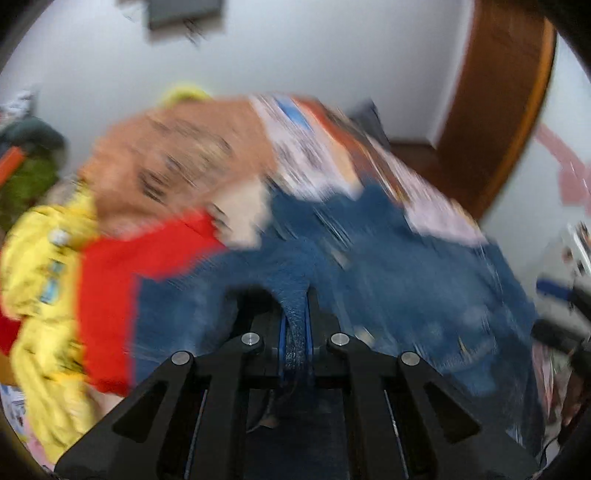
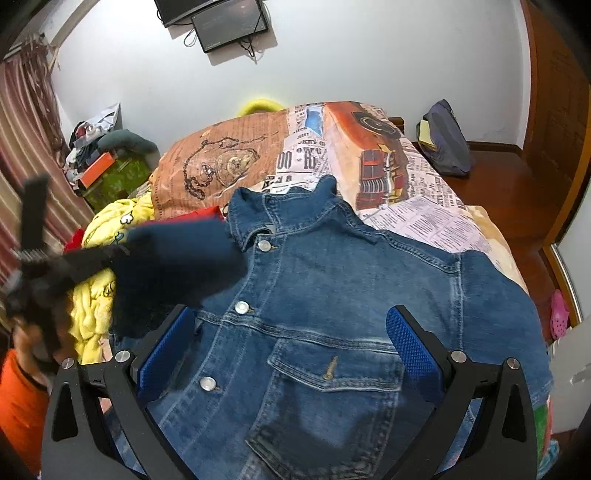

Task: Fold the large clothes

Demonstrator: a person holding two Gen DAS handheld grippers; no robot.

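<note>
Ahead of the right gripper lies a printed bedspread (image 2: 391,173), with a backpack (image 2: 445,138) farther to its right. A yellow garment (image 2: 98,295) is heaped to its left, and two dark screens (image 2: 218,18) hang high on the wall ahead.

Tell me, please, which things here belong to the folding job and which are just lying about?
For the job:
denim jacket
left claw, shut on its fabric
right claw, open above it

Lying about:
yellow garment
red garment
backpack
pink shoe
wall screen
</note>
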